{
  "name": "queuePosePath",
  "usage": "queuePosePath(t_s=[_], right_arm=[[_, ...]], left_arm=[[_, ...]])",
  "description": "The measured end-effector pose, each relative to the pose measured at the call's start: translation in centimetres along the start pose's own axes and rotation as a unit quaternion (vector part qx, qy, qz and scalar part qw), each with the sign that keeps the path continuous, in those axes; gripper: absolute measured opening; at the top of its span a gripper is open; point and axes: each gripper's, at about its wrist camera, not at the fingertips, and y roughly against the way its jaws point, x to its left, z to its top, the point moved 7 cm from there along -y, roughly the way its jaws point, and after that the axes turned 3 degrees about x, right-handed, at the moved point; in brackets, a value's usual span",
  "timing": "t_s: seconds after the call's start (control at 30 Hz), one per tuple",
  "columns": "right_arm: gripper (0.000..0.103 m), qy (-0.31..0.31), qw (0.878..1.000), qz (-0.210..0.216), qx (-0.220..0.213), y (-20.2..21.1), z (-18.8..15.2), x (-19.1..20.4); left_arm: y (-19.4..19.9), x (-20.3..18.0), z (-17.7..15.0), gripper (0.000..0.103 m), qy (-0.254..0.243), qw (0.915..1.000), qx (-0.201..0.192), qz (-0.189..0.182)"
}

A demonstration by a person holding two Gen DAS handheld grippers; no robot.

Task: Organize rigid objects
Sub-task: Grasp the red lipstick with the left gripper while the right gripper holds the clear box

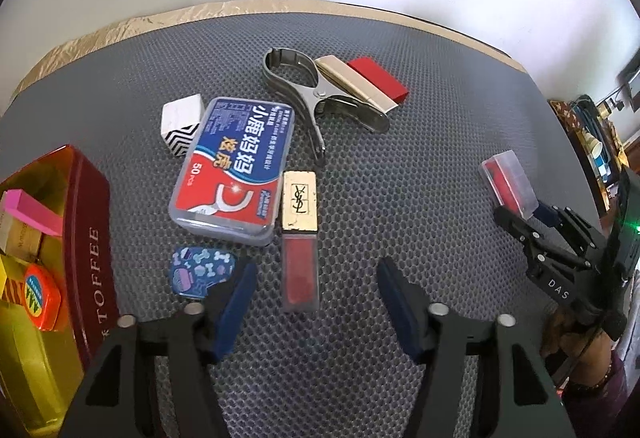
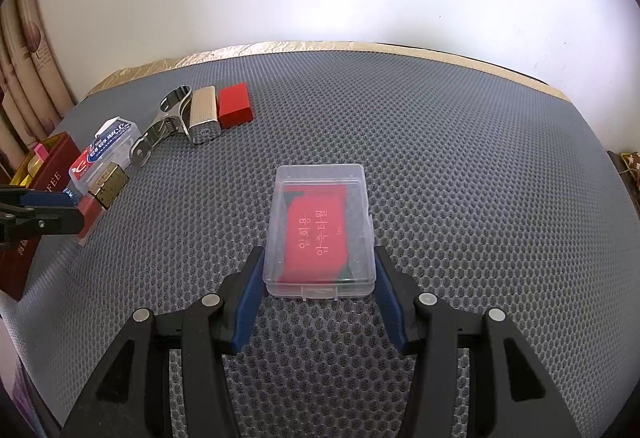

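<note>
My right gripper has its blue pads against both sides of a clear plastic case with a red insert on the grey mat; the case also shows in the left wrist view. My left gripper is open and empty, just short of a gold-capped red lip gloss. Beside it lie a blue-and-red floss box, a patterned blue piece, a zigzag white box, a metal clamp, a gold bar and a red block.
A red toffee tin stands open at the left, holding a pink stick, an orange tin and other small items. The mat's far edge meets a white wall. Clutter sits beyond the right edge.
</note>
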Motion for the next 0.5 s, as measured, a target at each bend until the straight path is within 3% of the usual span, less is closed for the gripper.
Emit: queuePosePath(t_s=[0.07, 0.1, 0.3, 0.5], right_arm=[[0.049, 0.0, 1.0, 0.0, 0.0, 0.0, 0.0, 0.0], [0.049, 0.0, 1.0, 0.0, 0.0, 0.0, 0.0, 0.0], [0.049, -0.001, 1.0, 0.001, 0.0, 0.0, 0.0, 0.0], [0.049, 0.0, 1.0, 0.0, 0.0, 0.0, 0.0, -0.1]], left_arm=[[-0.8, -0.1, 0.1, 0.028, 0.001, 0.9999, 0.013, 0.001], [-1.3, 0.1, 0.1, 0.023, 0.005, 0.9998, 0.021, 0.0], [-2.1, 0.5, 0.3, 0.021, 0.022, 0.9992, 0.026, -0.02], [-1.2, 0.8, -0.5, 0.02, 0.036, 0.9993, 0.006, 0.004]])
